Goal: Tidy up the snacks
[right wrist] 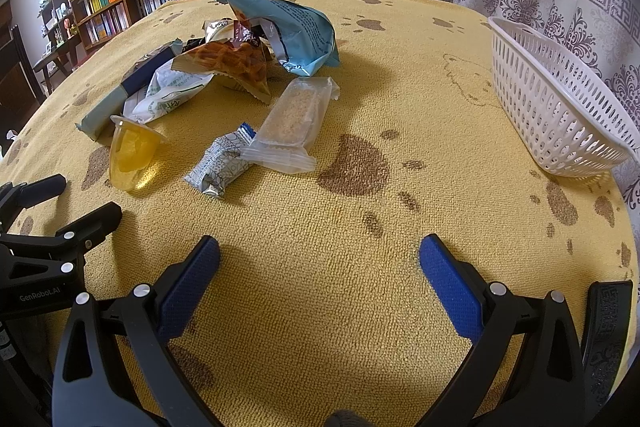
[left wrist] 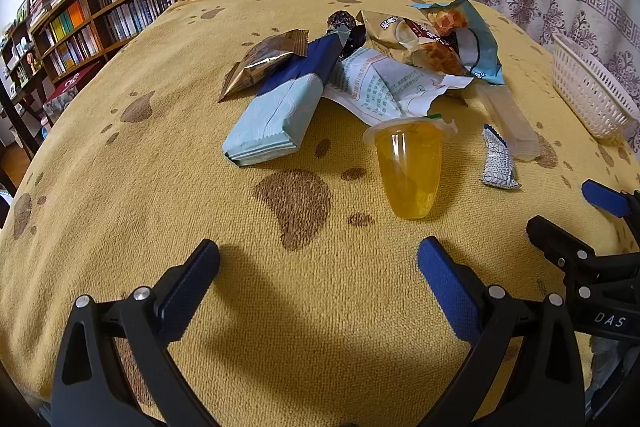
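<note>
One white slotted plastic basket [right wrist: 560, 107]. One clear cup of orange jelly [left wrist: 408, 171]. One clear-wrapped pale grain bar [right wrist: 292, 119]. One small grey patterned wrapped sweet [right wrist: 220, 167]. One long pale-blue and navy packet [left wrist: 280, 111]. One brown foil sachet [left wrist: 260, 63]. Several more crumpled snack bags lie overlapped; their number cannot be told.

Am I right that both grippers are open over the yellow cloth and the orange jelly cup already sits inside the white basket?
Not quite: the orange jelly cup lies on the yellow cloth beside the snack pile, not inside the white basket, as the right wrist view shows. Both the left gripper and the right gripper are open.
</note>
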{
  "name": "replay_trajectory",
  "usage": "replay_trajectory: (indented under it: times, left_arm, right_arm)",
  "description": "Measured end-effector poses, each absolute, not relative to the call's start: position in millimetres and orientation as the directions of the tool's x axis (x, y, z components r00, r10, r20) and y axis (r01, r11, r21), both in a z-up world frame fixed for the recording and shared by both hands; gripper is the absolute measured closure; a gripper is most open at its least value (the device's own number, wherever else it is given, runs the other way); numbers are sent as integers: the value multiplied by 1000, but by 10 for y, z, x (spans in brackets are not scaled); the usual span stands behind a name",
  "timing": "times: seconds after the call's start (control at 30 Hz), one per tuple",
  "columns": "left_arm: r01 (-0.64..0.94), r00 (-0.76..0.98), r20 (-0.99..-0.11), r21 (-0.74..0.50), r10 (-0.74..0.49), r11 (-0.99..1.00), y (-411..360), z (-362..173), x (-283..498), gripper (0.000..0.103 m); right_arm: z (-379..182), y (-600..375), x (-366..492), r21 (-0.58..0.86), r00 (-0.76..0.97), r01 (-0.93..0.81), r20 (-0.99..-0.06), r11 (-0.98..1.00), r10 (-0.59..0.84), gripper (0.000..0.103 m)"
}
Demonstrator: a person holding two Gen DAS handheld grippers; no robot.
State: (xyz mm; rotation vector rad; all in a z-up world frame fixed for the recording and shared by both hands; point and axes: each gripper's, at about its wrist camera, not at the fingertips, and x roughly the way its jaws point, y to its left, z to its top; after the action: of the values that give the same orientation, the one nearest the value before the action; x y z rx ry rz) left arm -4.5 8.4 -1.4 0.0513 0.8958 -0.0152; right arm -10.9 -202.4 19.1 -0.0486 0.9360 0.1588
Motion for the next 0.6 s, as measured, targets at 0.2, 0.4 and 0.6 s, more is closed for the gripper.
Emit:
replay_trajectory:
  times: [0.2, 0.4, 0.6]
  left_arm:
    - [29, 623, -782, 37, 11, 999, 85, -31, -33, 5]
    - [30, 623, -782, 39, 12, 999, 87, -29, -33, 5]
    - [29, 622, -783, 40, 13, 999, 94, -31, -37, 5]
  right_arm:
    - [188, -2018, -106, 26, 581, -157, -806, 987, 114, 2]
    - [193, -2015, -116, 24, 580, -157, -807, 987, 112, 2]
    - [190, -2012, -106, 15, 568, -161, -816, 987, 105, 2]
